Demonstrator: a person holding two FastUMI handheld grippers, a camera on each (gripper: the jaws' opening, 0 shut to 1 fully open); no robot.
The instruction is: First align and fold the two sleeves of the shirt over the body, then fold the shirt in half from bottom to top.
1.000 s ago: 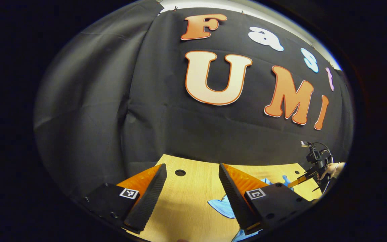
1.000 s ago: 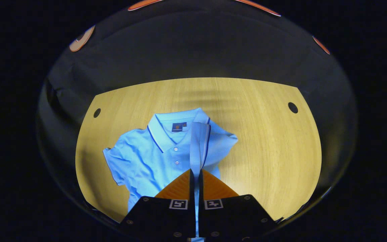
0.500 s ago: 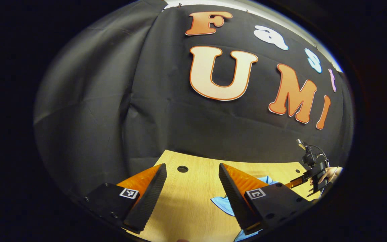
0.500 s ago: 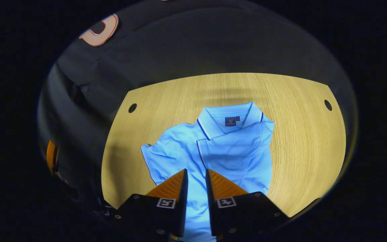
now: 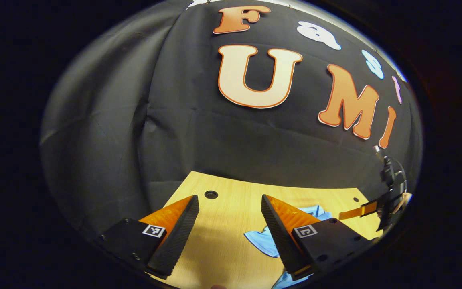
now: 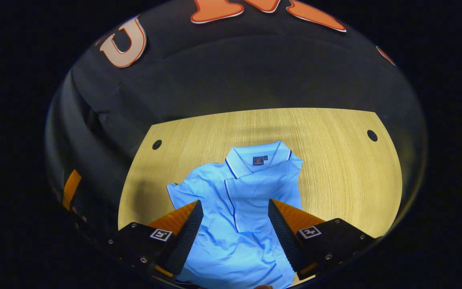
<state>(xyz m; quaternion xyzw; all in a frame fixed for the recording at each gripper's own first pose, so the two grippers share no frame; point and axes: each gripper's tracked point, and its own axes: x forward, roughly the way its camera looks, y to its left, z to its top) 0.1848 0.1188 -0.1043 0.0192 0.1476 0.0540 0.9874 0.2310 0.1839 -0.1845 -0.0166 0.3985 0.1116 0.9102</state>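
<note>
Right claw [image 6: 235, 224] hangs wide open over the shirt's lower body, holding nothing. Left claw [image 5: 229, 224] is also spread wide and empty, above bare desk [image 5: 231, 200] beside the shirt [image 5: 263, 241]. On the desk [image 6: 335, 168] the shirt [image 6: 239, 208] lies flat, collar [image 6: 259, 158] toward the wall, its right sleeve [image 6: 267, 188] folded over the body, the left sleeve [image 6: 179, 192] spread out.

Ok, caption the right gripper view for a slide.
Right gripper open above light-blue polo shirt, one sleeve folded over its body.
</note>
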